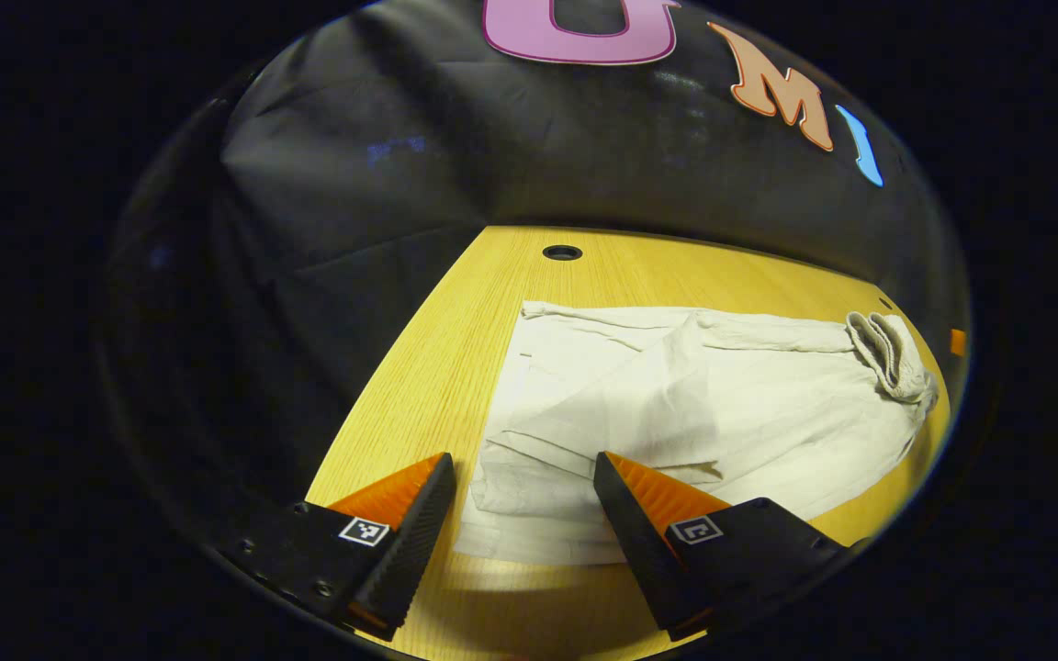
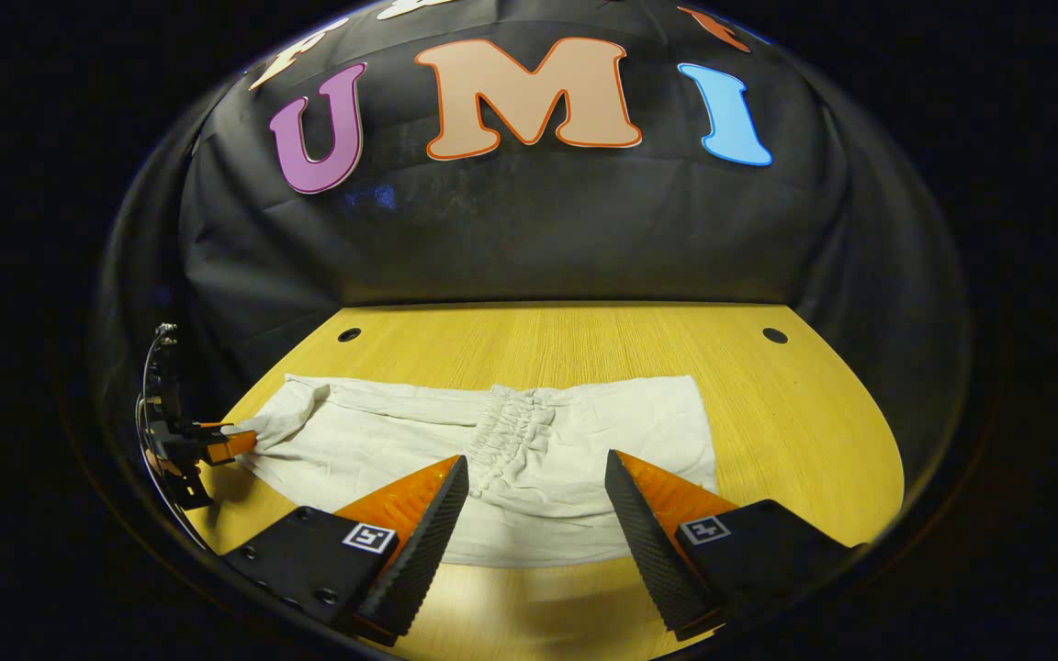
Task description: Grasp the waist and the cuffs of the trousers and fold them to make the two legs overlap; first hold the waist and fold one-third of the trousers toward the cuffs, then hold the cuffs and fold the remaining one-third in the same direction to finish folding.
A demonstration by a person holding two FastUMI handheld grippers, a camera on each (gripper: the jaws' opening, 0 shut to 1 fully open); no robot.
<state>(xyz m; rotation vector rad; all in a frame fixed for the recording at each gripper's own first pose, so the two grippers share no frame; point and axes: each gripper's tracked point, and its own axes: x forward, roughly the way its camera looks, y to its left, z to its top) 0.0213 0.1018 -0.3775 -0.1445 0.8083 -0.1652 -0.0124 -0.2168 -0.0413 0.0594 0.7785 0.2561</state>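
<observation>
- Trousers (image 2: pixel 511 459): pale cream, thin crinkly fabric, lying flat across the wooden table (image 2: pixel 795 441), long axis parallel to the table's rear edge
- In right gripper view the gathered elastic waist (image 2: pixel 515 418) shows as a ruched band running front-to-back about mid-length of the cloth, w/ smoother cloth spreading out on either side of it
- Cloth end right of the waist has a straight, squared edge; the end left of the waist narrows and bunches up
- In left gripper view the trousers (image 1: pixel 676 404) are seen end-on: layered cuff hems stacked nearest the camera, diagonal creases across the middle, and the ruched waist (image 1: pixel 887 353) rolled up in a lump at the far end
- Fabric is wrinkled all over, several overlapping layers visible at the cuff end
- Left gripper (image 1: pixel 524 477): jaws wide apart, gripping nothing; one finger over bare table beside the cuff end, the other over the cloth itself – contact w/ cloth can't be told
- Same left gripper (image 2: pixel 235 441) shows small in right gripper view, at the bunched end left of the waist, its tip at the cloth's edge
- Right gripper (image 2: pixel 536 477): jaws wide apart, nothing between them but air; hovers over the near edge of the trousers, straddling the waist band
- Two dark round holes (image 2: pixel 349 334) in the table sit behind the trousers, well apart from the cloth, one toward each rear corner
</observation>
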